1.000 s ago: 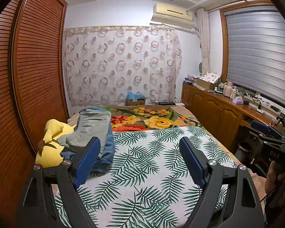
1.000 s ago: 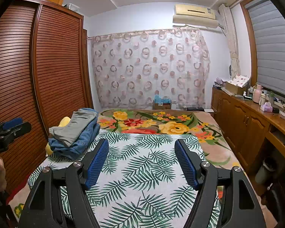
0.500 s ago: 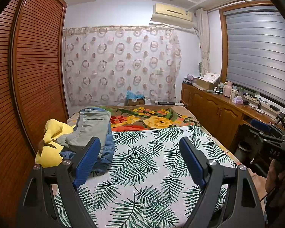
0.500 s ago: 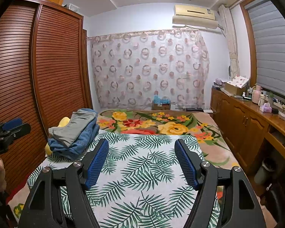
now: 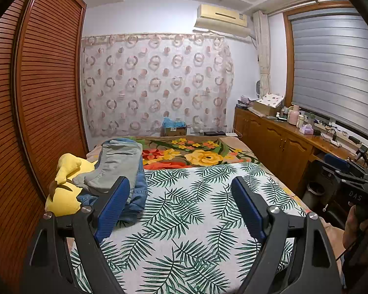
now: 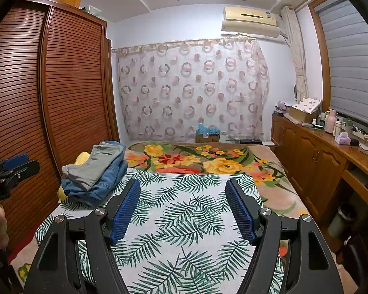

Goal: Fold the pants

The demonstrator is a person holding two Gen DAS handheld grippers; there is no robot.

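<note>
My left gripper [image 5: 180, 188]: jaws wide apart, nothing between, touching nothing, above leaf-print bedspread [image 5: 184, 220]. Folded pants [image 5: 120, 169] stacked at bed's left edge, grey pair atop denim, against yellow plush [image 5: 63, 193]. My right gripper [image 6: 182, 193]: jaws spread, empty, over same bedspread. Versus a second ago: I see no change, both grippers unmoved.
</note>
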